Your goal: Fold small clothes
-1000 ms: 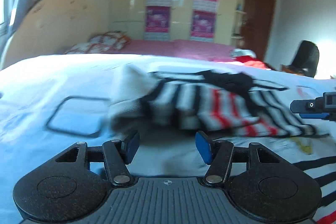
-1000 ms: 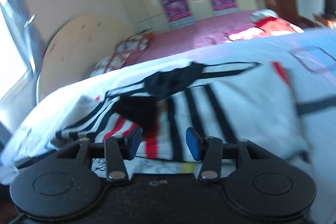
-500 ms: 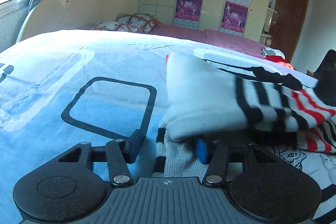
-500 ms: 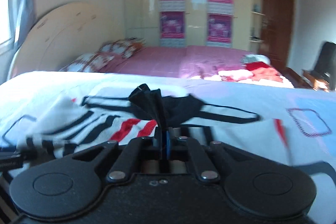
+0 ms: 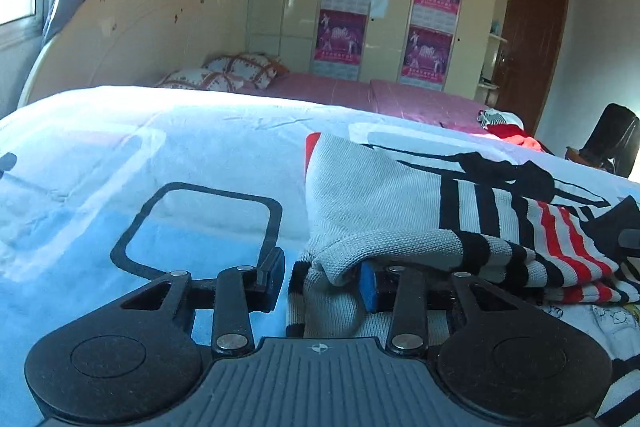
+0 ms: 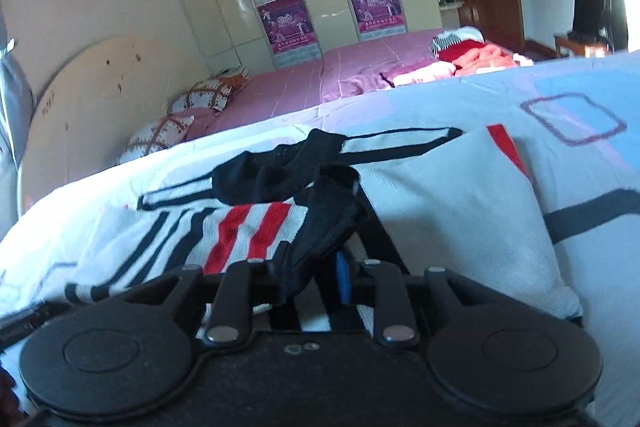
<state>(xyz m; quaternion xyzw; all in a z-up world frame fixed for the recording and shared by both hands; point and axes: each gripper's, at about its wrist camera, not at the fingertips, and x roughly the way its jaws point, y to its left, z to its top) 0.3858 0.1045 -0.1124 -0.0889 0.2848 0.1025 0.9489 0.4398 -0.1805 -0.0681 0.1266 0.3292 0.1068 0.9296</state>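
A small knit garment (image 5: 384,195), white with black and red stripes and black trim, lies on the blue and white bedspread (image 5: 120,155). My left gripper (image 5: 320,277) is open, its jaws spread around the garment's grey folded edge, which drapes over the right pad. In the right wrist view the same garment (image 6: 440,203) is partly folded over itself. My right gripper (image 6: 316,279) has its jaws a little apart, with the black trim (image 6: 324,231) draped over the left finger; only the blue right pad shows.
A second bed with a pink cover (image 6: 320,75), pillows (image 5: 240,71) and a pile of red clothes (image 6: 472,57) stands behind. A wardrobe with posters (image 5: 392,15), a brown door (image 5: 528,47) and a black chair (image 5: 612,139) line the far wall.
My right gripper, which was pinched shut on the black trim, has opened a little and lowered to the garment. My left gripper stayed open and slid a bit further around the folded edge.
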